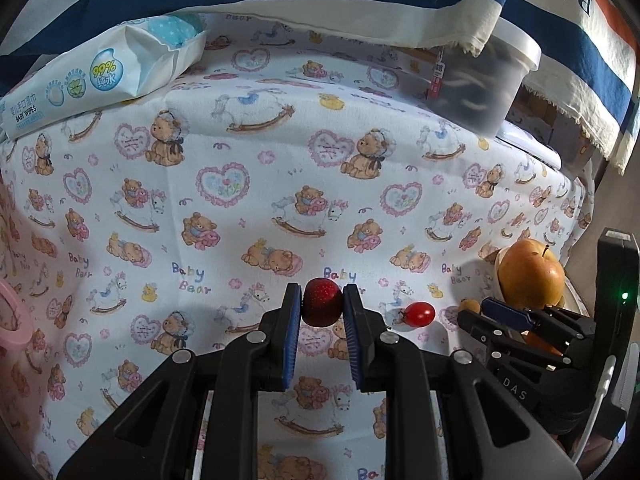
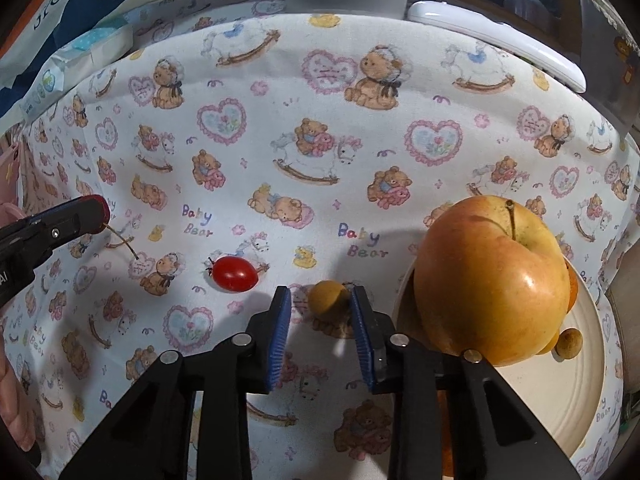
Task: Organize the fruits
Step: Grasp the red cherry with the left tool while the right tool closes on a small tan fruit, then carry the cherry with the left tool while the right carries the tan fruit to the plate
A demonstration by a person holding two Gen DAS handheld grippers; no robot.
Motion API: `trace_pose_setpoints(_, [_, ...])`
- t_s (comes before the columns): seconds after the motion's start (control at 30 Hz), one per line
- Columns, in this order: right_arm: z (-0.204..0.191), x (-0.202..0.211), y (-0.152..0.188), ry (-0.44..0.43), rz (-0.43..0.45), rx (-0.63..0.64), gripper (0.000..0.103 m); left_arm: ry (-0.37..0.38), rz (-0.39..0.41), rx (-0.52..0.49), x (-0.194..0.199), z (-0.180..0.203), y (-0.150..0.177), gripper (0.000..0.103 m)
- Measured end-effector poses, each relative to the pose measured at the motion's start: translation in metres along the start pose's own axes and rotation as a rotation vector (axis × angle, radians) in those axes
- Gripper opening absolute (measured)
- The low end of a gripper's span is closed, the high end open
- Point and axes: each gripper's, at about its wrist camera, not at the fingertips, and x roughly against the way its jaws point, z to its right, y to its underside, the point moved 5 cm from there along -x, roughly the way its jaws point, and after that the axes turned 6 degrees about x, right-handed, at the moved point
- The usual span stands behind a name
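1. Currently the left gripper (image 1: 322,304) is clamped on a dark red cherry (image 1: 321,301), pinched between its blue pads and lifted off the desk (image 1: 280,152); the right view shows the stem trailing below it.
2. The right gripper (image 2: 322,310) is spread wide around a small yellow fruit (image 2: 328,300) that sits on the cloth. Its pads flank the fruit; whether either one touches cannot be told.
3. A plate (image 2: 576,392) lies just right of that fruit, already holding an apple (image 2: 492,280), a small round brown fruit (image 2: 569,343) and something orange tucked behind the apple.
4. A cherry tomato (image 2: 234,274) still lies loose on the desk, between the two grippers.
5. Judged from this, the step in hand is collecting loose fruit onto the plate: one piece is held, one is about to be grasped, one waits.
6. Next, the right gripper would need to close gently on the yellow fruit, since it is round and could roll out. The cherry must then be carried right to the plate, without clashing with the right gripper, and released onto bare plate beside the apple.
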Motion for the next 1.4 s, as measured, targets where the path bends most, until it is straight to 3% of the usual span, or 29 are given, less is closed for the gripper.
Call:
trace_pose_setpoints(0.33, [-0.006,-0.009,0.005,0.024,-0.025,0.030,0.028,0.003,-0.015,-0.012,-0.002,0.003,0.001,0.020])
trace_pose_setpoints(0.4, [-0.009,-0.011,0.005,0.022,-0.033,0.035,0.022,0.004,-0.014,-0.014,-0.001,0.004,0.001,0.020])
trace_pose_setpoints(0.57, [-0.013,-0.002,0.001,-0.003,0.002,0.031,0.022,0.007,-0.006,-0.016,0.001,0.004,0.000,0.020])
trace_pose_setpoints(0.83, [-0.013,0.037,-0.008,-0.191,0.071,-0.040,0.022,0.005,0.023,-0.038,0.010,0.008,-0.001,0.020])
trace_pose_setpoints(1.0, [-0.008,0.046,-0.010,-0.278,0.065,-0.088,0.022,0.001,0.059,-0.072,0.019,0.015,-0.002,0.020])
trace_pose_setpoints(1.4, [0.004,0.066,-0.008,-0.251,0.088,-0.096,0.022,0.046,0.125,-0.101,0.043,0.030,-0.005,0.020])
